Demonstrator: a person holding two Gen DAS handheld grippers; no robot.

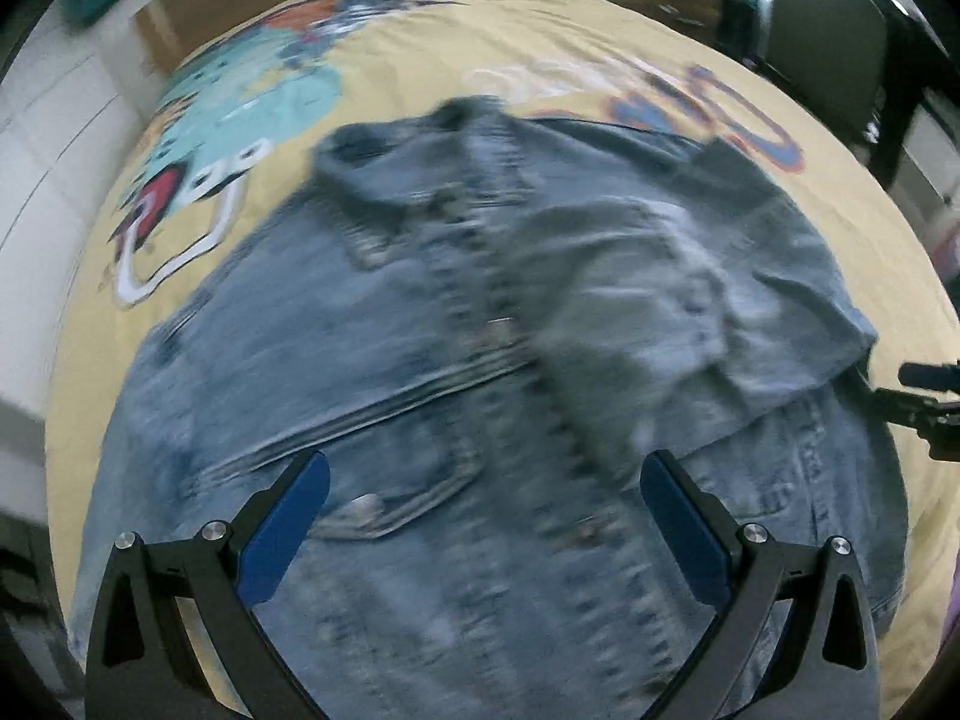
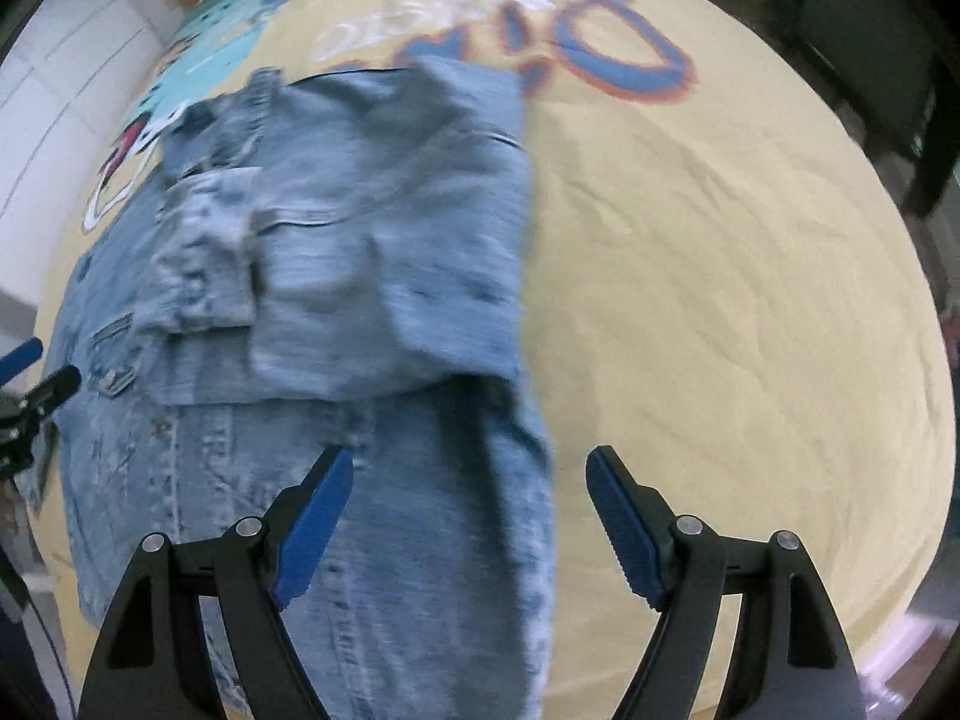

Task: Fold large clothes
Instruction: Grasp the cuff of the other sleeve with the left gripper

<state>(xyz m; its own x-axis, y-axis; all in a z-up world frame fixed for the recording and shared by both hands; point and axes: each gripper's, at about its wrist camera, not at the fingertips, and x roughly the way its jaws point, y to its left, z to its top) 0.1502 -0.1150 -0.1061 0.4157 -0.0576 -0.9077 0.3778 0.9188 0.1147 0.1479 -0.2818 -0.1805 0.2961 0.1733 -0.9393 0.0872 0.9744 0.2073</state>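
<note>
A light-blue denim jacket (image 1: 384,324) lies front-up on a bed's yellow cartoon-print sheet (image 2: 720,252), one sleeve (image 2: 372,276) folded across its chest. The left tongs (image 1: 485,516) and the right tongs (image 2: 469,510) hang above it, each spread wide apart and gripping nothing.

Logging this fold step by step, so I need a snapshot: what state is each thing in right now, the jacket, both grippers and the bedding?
Denim jacket: lying front up on the bed, one sleeve folded across its chest, buttoned or not too blurred to tell.
Folded sleeve: lying flat over the jacket body.
Left gripper: open, holding nothing, above the jacket.
Right gripper: open, holding nothing, above the jacket's edge.
Yellow bedspread: spread out, lightly wrinkled.
</note>
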